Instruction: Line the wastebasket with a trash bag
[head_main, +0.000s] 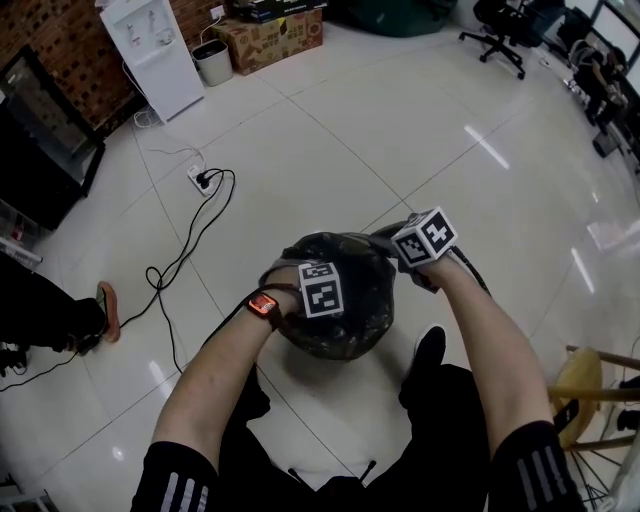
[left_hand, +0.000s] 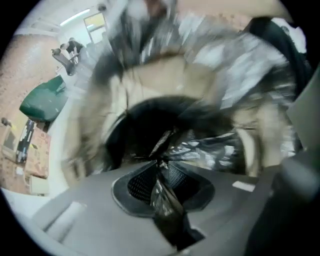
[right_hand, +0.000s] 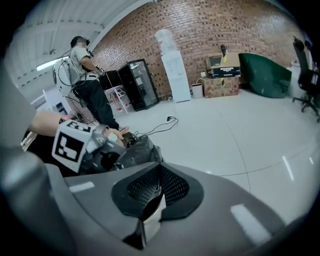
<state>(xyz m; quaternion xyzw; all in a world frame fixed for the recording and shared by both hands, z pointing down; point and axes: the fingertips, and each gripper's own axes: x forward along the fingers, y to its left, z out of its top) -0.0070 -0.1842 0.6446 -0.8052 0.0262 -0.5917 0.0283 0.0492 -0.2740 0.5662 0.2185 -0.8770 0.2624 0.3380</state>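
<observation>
A black trash bag (head_main: 345, 305) bulges over the wastebasket on the floor between my feet, and the basket itself is almost wholly hidden under it. My left gripper (left_hand: 161, 164) points steeply down and is shut on a twisted fold of the bag (left_hand: 212, 152); its marker cube (head_main: 321, 289) sits over the bag's near-left rim. Beyond the jaws everything is blurred around the dark opening (left_hand: 150, 117). My right gripper (right_hand: 156, 189) is shut with nothing visible between its pads. Its cube (head_main: 427, 238) is at the bag's right edge. The right gripper view shows the bag (right_hand: 136, 151) to its left.
A power strip with black cable (head_main: 205, 180) lies on the tiles to the left. A water dispenser (head_main: 150, 50), a small bin (head_main: 212, 62) and a cardboard box (head_main: 270, 38) line the far wall. A wooden stool (head_main: 590, 385) stands at right. Another person (right_hand: 87, 80) stands by the brick wall.
</observation>
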